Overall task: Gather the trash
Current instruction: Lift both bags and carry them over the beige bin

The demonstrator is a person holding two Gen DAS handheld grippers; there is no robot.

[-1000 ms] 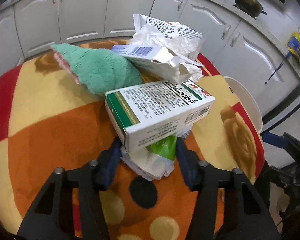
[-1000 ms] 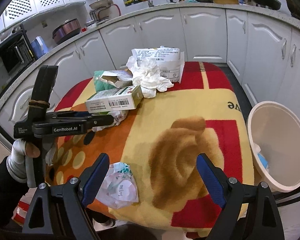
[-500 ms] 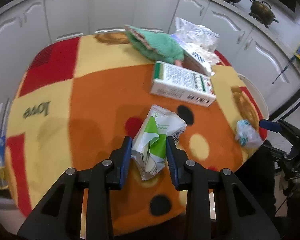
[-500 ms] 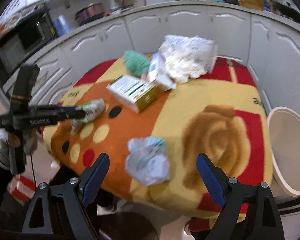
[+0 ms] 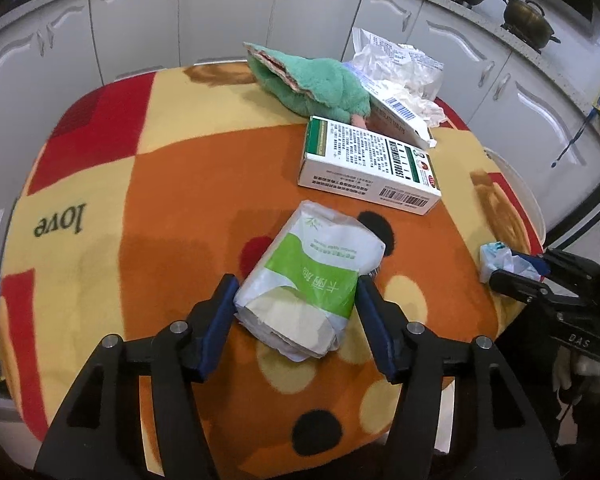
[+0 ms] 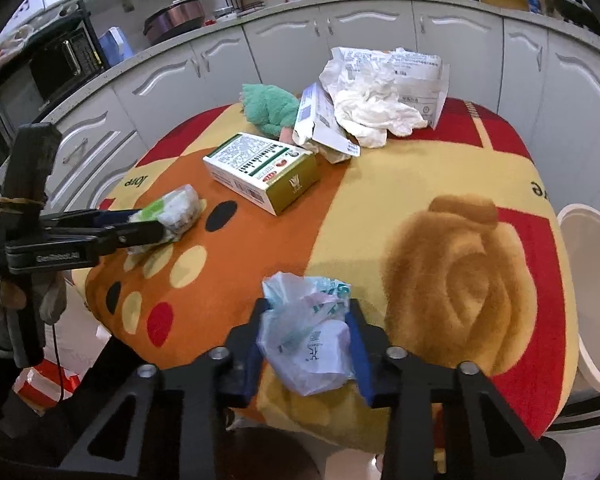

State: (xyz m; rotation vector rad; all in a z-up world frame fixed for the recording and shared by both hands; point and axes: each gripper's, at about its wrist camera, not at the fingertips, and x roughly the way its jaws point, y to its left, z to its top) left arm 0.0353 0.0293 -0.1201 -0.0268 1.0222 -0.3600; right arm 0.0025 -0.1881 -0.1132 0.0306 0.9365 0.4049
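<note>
Where "love" reads, green-banded tissue pack

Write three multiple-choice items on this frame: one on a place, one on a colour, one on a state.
1. Where is the white bin?
A. beside the table's right edge
B. on the table
C. on the counter

2. What colour is the band on the tissue pack between the left gripper's jaws?
A. blue
B. green
C. red

3. What is the right gripper doing?
A. hanging open over bare cloth
B. gripping the printed box
C. closed on a crumpled plastic bag

Answers: 1 A, its rim shows beyond the table's edge. 2 B, the band is plainly green. 3 C, both jaws press the bag.
</note>
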